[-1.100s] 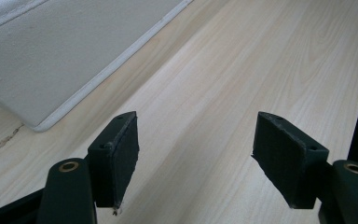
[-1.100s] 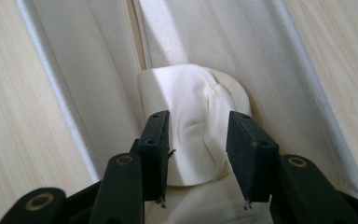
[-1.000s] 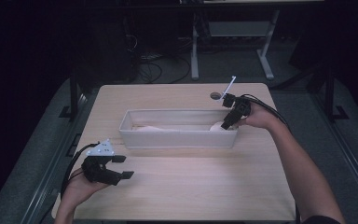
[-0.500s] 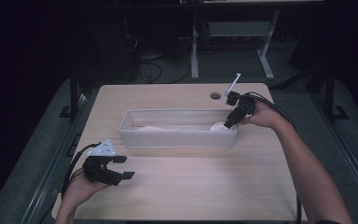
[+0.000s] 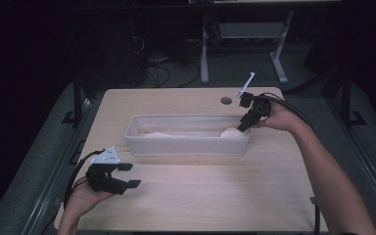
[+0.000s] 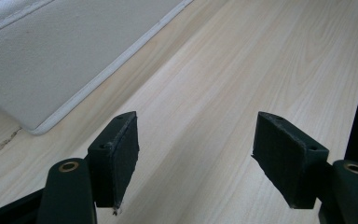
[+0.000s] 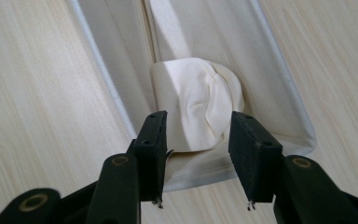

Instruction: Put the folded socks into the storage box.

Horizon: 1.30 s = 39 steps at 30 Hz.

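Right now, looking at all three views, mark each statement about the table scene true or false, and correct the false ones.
1. The right gripper is clamped on the cloth. False: its jaws stand open above the rolled white cloth, apart from it.
2. The cloth lies inside the white bin. True.
3. The left gripper is open with nothing between its jaws. True.
4. The left gripper reaches into the bin. False: it is over the wooden table, on the near side of the bin.
5. The cloth sits at the bin's right end. True.
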Each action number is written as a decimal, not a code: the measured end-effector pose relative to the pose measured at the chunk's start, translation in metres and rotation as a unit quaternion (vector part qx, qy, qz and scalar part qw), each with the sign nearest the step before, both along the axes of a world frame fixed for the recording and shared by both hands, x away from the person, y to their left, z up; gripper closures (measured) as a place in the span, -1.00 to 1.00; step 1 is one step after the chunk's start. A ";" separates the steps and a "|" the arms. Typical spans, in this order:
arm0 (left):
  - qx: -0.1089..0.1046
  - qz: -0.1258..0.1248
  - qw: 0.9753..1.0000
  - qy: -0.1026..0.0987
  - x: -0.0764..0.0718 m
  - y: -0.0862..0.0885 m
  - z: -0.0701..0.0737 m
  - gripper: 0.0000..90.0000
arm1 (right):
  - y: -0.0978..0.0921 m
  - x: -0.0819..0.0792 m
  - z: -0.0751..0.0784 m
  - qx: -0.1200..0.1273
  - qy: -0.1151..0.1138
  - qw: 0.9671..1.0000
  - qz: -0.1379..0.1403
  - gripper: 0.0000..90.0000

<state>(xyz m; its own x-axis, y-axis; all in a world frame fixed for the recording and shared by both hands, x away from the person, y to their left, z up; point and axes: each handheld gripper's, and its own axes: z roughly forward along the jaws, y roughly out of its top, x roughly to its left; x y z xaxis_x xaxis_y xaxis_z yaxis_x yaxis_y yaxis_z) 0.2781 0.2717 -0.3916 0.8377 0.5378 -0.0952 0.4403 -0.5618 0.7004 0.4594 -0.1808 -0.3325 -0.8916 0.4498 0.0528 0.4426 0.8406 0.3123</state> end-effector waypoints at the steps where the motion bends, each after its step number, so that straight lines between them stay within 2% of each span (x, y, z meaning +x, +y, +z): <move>1: 0.000 0.000 1.000 0.000 0.000 0.000 0.000 -0.32 | 0.000 0.000 0.001 0.000 0.000 1.000 -0.002 0.25; 18: 0.001 -0.003 1.000 -0.002 -0.001 -0.001 0.002 -0.32 | -0.003 -0.012 0.020 -0.004 -0.009 1.000 0.002 0.22; 39: 0.001 -0.008 1.000 -0.005 -0.003 -0.005 0.004 -0.32 | -0.006 -0.043 0.038 0.007 -0.018 1.000 0.010 0.09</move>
